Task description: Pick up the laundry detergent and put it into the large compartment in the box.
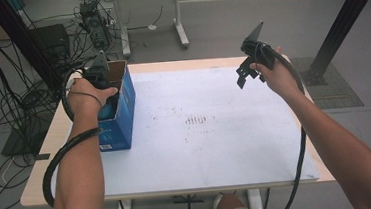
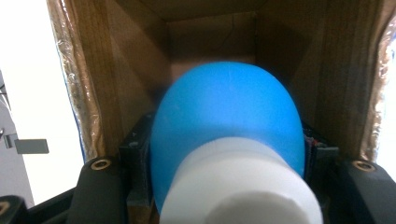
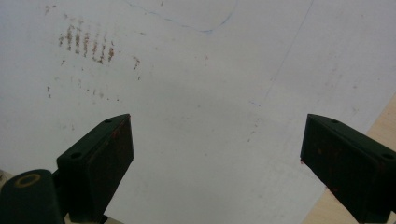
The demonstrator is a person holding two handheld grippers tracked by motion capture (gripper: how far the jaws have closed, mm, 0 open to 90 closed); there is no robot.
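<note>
A blue cardboard box (image 1: 124,117) stands open at the table's left edge, brown inside (image 2: 116,70). My left gripper (image 1: 106,104) reaches down into it. In the left gripper view its black jaws press on both sides of a round blue object (image 2: 229,112) with a white cylindrical end (image 2: 243,186) that points toward the camera. A sliver of that blue object (image 1: 108,111) peeks out under the hand in the high view. My right gripper (image 1: 245,77) hovers over the far right of the white mat, jaws wide apart (image 3: 215,163) with nothing between them.
A white mat (image 1: 227,146) with faint brown stains (image 1: 197,119) covers most of the wooden table (image 1: 39,186). Cables and equipment lie on the floor at the left (image 1: 3,109). Another table's legs (image 1: 182,32) stand behind, and a black post (image 1: 347,16) rises at the right.
</note>
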